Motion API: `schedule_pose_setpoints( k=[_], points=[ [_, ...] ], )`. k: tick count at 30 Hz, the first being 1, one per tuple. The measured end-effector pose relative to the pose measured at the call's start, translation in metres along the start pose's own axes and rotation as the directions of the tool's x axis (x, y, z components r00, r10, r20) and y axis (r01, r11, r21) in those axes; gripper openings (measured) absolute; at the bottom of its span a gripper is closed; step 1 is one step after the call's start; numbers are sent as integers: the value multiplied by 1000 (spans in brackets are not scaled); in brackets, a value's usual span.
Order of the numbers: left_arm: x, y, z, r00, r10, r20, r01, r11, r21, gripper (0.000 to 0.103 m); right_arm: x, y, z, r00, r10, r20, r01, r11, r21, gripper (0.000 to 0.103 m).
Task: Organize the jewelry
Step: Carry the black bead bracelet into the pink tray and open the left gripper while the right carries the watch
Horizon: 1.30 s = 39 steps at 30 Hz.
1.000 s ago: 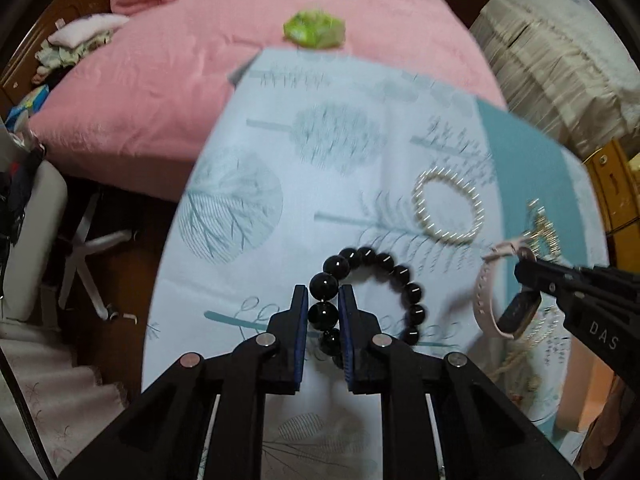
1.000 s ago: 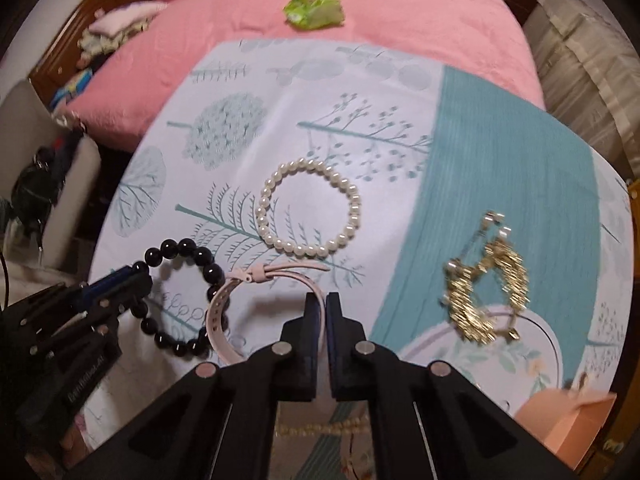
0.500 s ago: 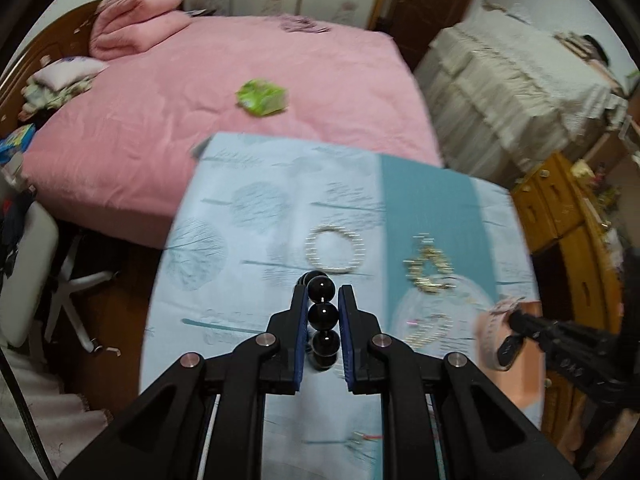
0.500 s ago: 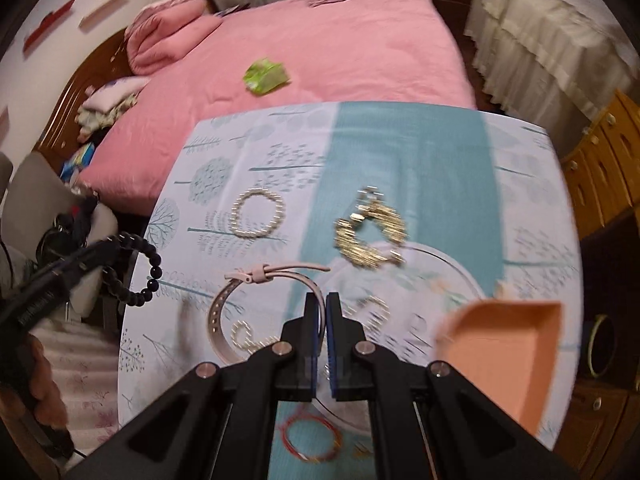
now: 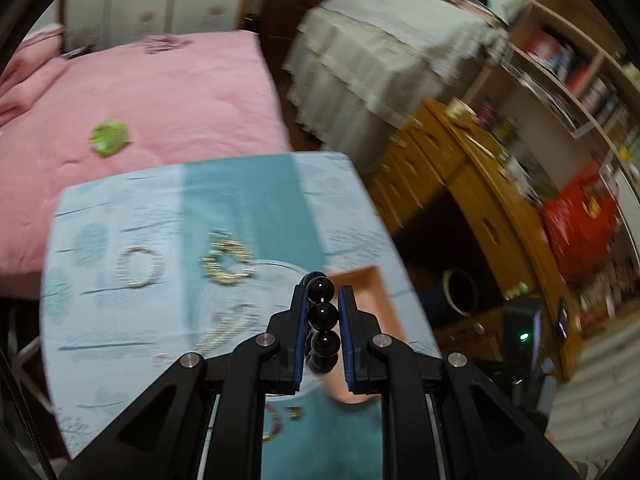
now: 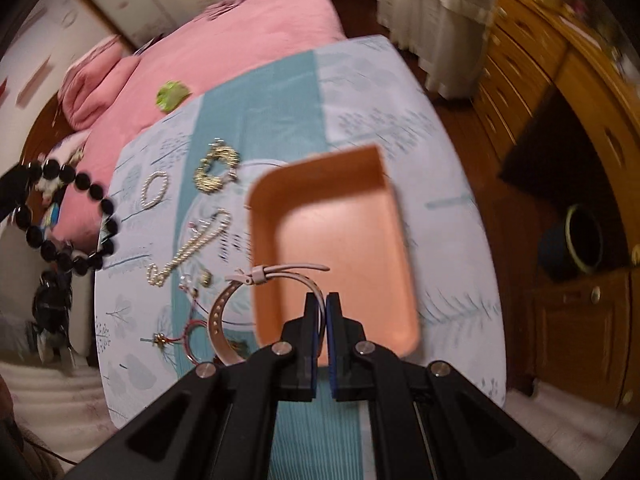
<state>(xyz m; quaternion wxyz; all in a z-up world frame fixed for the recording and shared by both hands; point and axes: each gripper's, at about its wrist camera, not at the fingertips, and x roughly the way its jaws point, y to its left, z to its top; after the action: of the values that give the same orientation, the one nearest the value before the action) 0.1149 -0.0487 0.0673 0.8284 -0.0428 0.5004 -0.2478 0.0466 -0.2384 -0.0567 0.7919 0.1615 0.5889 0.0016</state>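
Note:
My left gripper (image 5: 323,294) is shut on a black bead bracelet (image 5: 322,313), held in the air above the table. In the right wrist view the same bracelet (image 6: 68,216) hangs as a loop at the far left. My right gripper (image 6: 322,300) is shut on the strap of a pale pink watch band (image 6: 224,312), which curls out to the left over the near edge of an orange tray (image 6: 340,240). The tray (image 5: 362,280) is empty and lies on the patterned tablecloth (image 6: 380,120). A pearl bracelet (image 6: 154,190) and a gold bracelet (image 6: 216,170) lie on the cloth.
A pearl necklace (image 6: 192,244) and a red cord bracelet (image 6: 188,336) lie left of the tray. Behind the table stands a pink bed (image 5: 160,92) with a green object (image 5: 108,142). A wooden dresser (image 6: 560,92) and a dark bin (image 6: 580,240) are to the right.
Both grippers lifted their pieces off the cloth and carried them right, toward the orange tray. The black bracelet now hangs free; the watch band now hovers at the tray.

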Motion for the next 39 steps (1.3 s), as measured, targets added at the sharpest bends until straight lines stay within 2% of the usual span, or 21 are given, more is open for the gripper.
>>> schedule_pose_setpoints(
  k=[6, 10, 14, 19, 21, 23, 25, 27, 33, 39],
  points=[
    [62, -54, -5, 994, -58, -95, 66, 995, 78, 13, -2, -20, -15, 1000, 15, 10, -16, 999, 30, 3],
    [111, -69, -10, 984, -54, -169, 71, 992, 100, 13, -1, -27, -18, 1000, 13, 13, -14, 1000, 21, 3],
    [160, -66, -15, 976, 4, -216, 26, 991, 135, 13, 5, -31, -19, 1000, 23, -1, -23, 1000, 21, 3],
    [193, -54, -13, 970, 80, -230, -42, 985, 168, 13, 16, -33, -14, 1000, 27, -14, -27, 999, 23, 4],
    [197, -50, -12, 970, 104, -221, -63, 981, 184, 14, 21, -34, -11, 999, 28, -20, -28, 999, 22, 4],
    [195, -47, -11, 970, 113, -214, -72, 979, 193, 25, 25, -34, -9, 999, 29, -25, -28, 999, 23, 4],
    [190, -43, -12, 972, 119, -201, -79, 977, 198, 55, 30, -34, -6, 999, 32, -33, -32, 999, 25, 4],
    [183, -41, -12, 975, 129, -184, -91, 975, 202, 63, 34, -33, -4, 999, 31, -37, -30, 999, 23, 4],
    [161, -31, -18, 978, 151, -148, -120, 973, 196, 63, 47, -26, 3, 998, 34, -55, -34, 999, 13, 4],
    [142, -7, -34, 977, 182, -113, -168, 978, 123, 64, 63, -19, 9, 997, 18, -72, -18, 1000, 1, 4]
  ],
)
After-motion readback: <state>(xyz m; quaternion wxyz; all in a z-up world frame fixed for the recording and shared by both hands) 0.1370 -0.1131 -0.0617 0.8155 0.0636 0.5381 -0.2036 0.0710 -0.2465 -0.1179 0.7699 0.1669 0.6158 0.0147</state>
